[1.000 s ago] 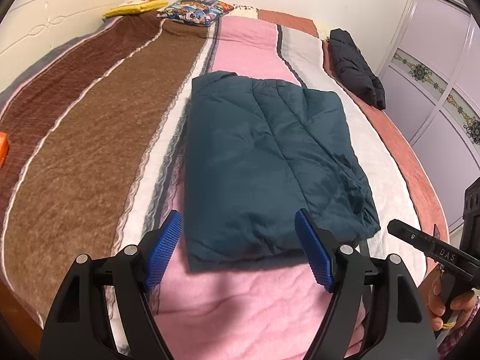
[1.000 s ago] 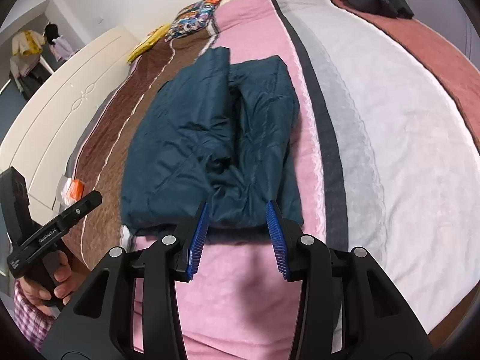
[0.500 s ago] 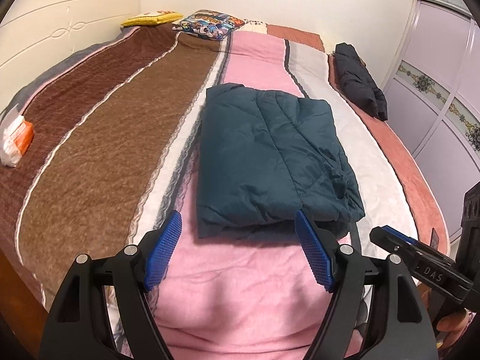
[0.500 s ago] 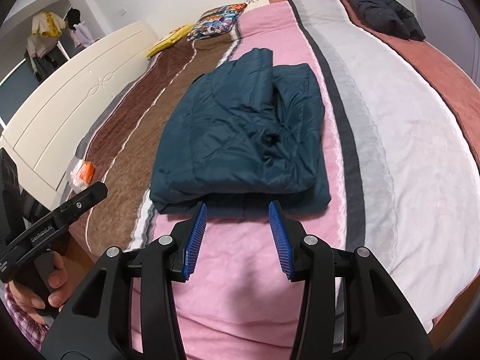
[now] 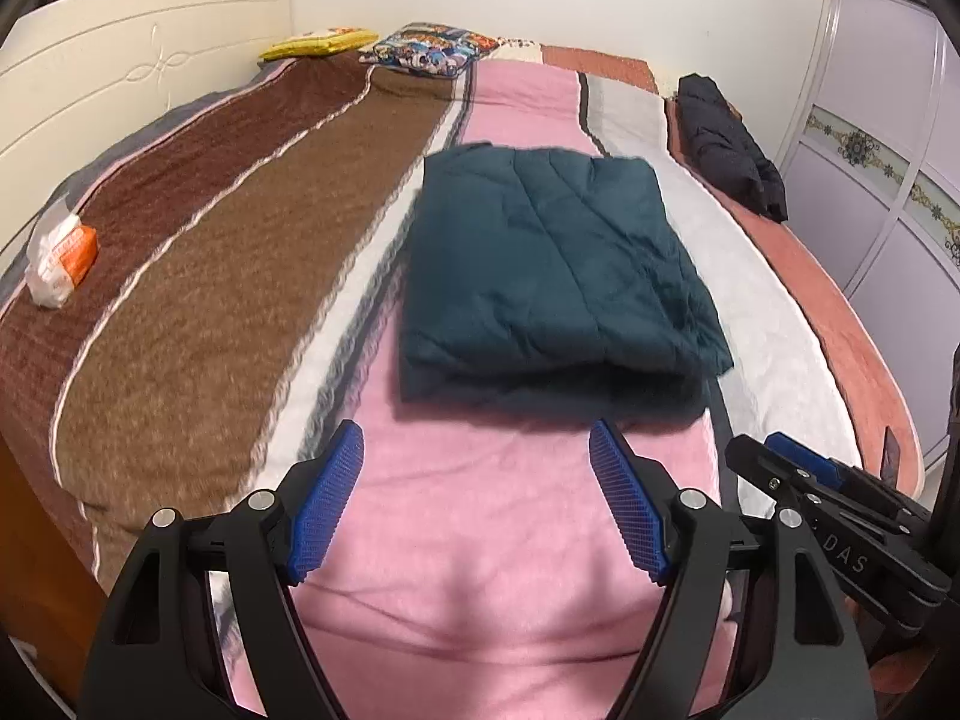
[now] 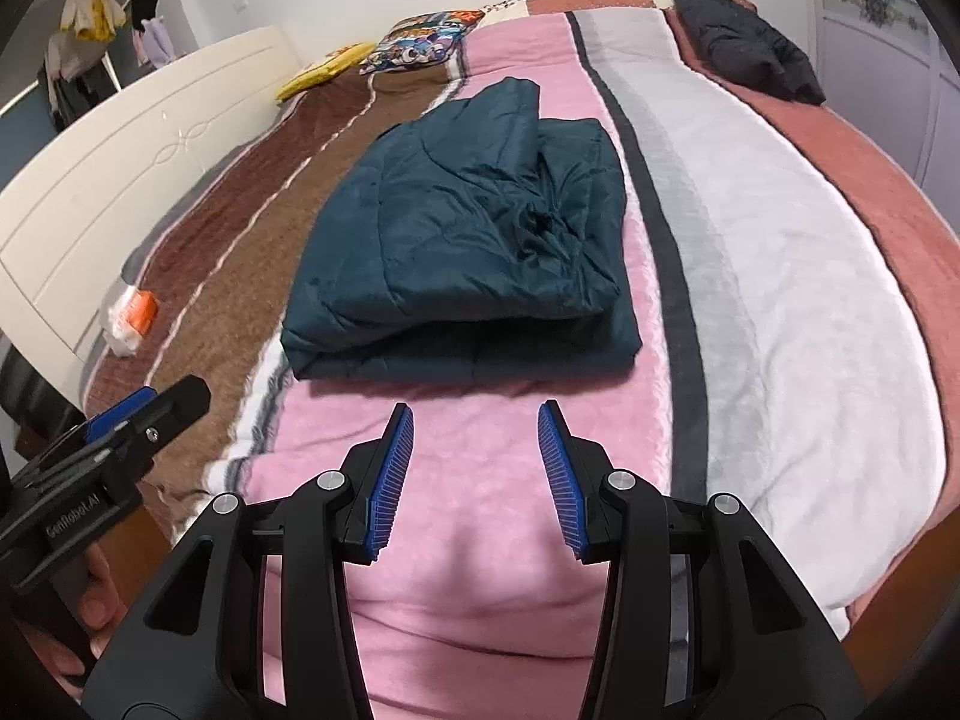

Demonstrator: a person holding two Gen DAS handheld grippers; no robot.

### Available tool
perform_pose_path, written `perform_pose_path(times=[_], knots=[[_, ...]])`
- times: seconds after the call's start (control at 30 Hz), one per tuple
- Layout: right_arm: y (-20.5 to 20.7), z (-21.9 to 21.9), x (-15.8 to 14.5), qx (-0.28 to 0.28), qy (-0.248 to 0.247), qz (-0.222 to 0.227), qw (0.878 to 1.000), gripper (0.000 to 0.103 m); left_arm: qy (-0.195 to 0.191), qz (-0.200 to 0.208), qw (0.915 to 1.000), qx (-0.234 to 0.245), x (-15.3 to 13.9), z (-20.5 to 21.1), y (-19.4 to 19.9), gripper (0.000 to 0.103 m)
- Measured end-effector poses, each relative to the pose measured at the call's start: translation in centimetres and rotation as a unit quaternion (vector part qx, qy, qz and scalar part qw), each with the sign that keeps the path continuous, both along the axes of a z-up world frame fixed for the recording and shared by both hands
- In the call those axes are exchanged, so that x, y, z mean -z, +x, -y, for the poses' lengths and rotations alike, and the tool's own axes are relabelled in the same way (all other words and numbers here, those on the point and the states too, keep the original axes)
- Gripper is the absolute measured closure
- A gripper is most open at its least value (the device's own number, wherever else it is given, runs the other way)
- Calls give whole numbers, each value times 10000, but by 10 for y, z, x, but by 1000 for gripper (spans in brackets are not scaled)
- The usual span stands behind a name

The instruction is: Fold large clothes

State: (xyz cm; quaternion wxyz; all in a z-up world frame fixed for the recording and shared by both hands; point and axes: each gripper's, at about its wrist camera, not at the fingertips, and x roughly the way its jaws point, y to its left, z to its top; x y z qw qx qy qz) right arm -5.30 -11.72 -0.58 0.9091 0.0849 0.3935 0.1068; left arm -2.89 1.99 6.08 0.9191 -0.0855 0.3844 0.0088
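Observation:
A dark teal quilted jacket [image 5: 552,264] lies folded into a thick rectangle on the striped bedspread [image 5: 480,528]; it also shows in the right wrist view [image 6: 468,228]. My left gripper [image 5: 477,456] is open and empty, held back from the jacket's near edge above the pink stripe. My right gripper [image 6: 474,438] is open and empty, also short of the jacket's near edge. Each gripper shows at the side of the other's view, the right one [image 5: 774,462] and the left one [image 6: 150,402].
A black garment [image 5: 729,147] lies at the bed's far right edge. Pillows [image 5: 426,51] sit at the far end. An orange and white packet [image 5: 60,258] lies at the left, by the cream headboard [image 5: 120,78]. Wardrobe doors [image 5: 888,180] stand to the right.
Both grippers have pulled back from the folded jacket toward the foot of the bed. The jacket lies still. The right gripper's jaws have opened a little wider.

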Motion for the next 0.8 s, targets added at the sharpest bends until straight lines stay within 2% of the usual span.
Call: perform_pose_path(times=[0.3, 0.8], knots=[[-22, -12, 16, 131, -421, 58, 9990, 59, -23, -111, 9999, -80, 15, 6, -18, 29], [-32, -15, 33, 261, -497, -305, 9980, 59, -31, -505, 9985, -186, 37, 6, -29, 29]])
